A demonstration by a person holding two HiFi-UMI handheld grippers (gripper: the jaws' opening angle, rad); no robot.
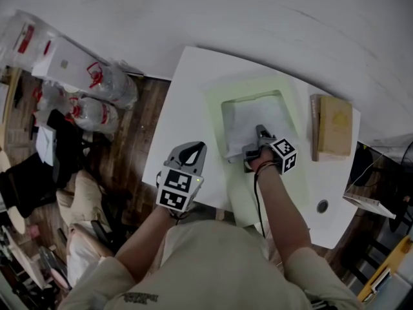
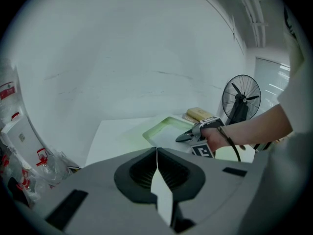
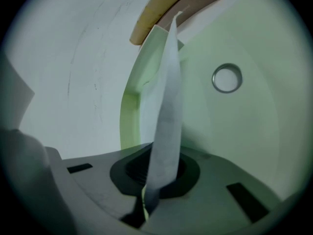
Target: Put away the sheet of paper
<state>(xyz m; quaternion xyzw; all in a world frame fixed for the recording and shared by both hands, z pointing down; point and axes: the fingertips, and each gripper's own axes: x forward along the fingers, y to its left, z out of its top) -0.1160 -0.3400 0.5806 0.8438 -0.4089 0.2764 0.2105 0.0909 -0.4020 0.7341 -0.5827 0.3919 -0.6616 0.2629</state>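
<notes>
- White table [image 1: 187, 89] fills the middle of the head view, with wooden floor [image 1: 139, 128] to its left.
- Right gripper [image 3: 161, 173]: its jaws are pinched together on the near edge of the sheet of paper [image 3: 167, 106], which stands on edge between them.
- From the jaws the sheet runs out over the pale green tray [image 1: 216, 108], and its far part lies in the tray's sunken middle.
- Left gripper [image 2: 156, 153]: its jaws meet tip to tip. A white sliver shows in the seam behind them, and I cannot tell what it is. It hangs over the table's near left edge, well apart from the paper.
- A brown book [image 1: 334, 126] lies just right of the tray, and a round hole [image 1: 322, 206] sits in the tabletop near the right forearm.
- Water bottles [image 1: 110, 86] lie on the floor, and a fan [image 2: 240, 99] stands beyond the table.
</notes>
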